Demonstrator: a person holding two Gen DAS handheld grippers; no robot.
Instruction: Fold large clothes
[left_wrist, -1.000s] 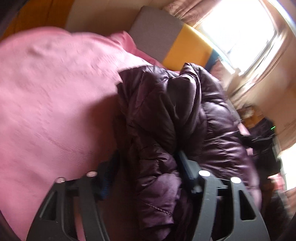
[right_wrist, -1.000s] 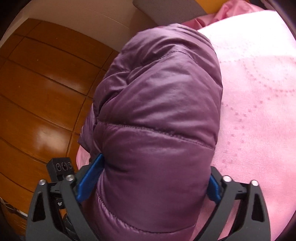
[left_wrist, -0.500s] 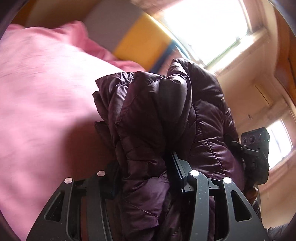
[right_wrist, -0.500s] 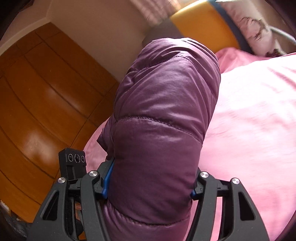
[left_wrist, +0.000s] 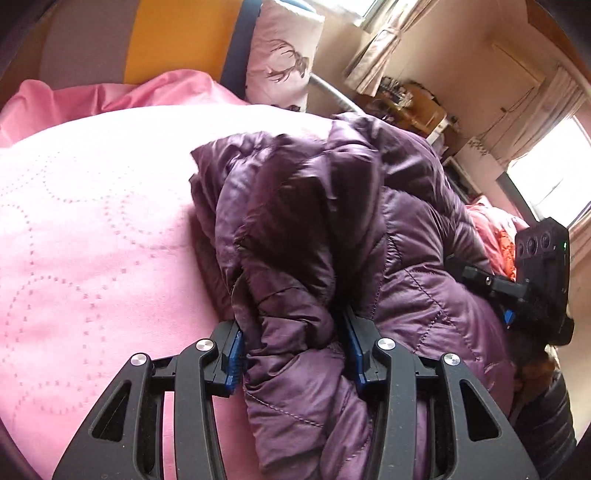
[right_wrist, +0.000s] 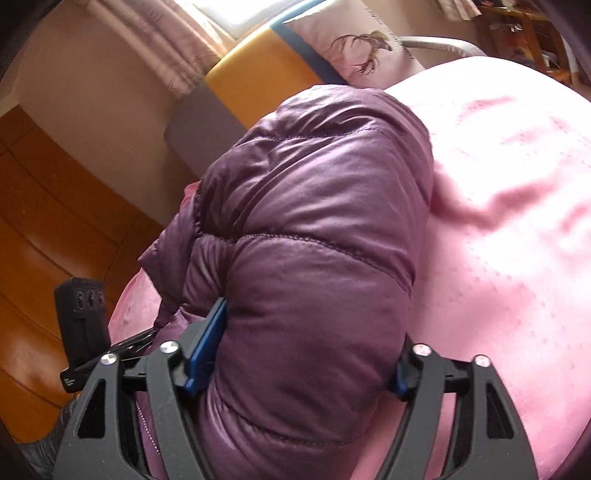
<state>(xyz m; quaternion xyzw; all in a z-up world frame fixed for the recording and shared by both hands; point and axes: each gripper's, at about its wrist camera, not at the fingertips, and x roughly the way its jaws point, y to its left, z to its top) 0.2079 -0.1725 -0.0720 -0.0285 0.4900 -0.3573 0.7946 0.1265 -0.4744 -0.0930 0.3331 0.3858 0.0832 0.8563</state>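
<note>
While the purple puffer jacket (left_wrist: 332, 240) hangs bunched over the pink bed (left_wrist: 92, 240), the left claw (left_wrist: 293, 343) pinches a fold at six o'clock; the right claw (right_wrist: 299, 354), its jaws opening, grips another thick roll.

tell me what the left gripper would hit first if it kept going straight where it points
The purple puffer jacket bunched between the left gripper pads; beyond that bundle, probably the pink bedspread, though depth is unclear.
</note>
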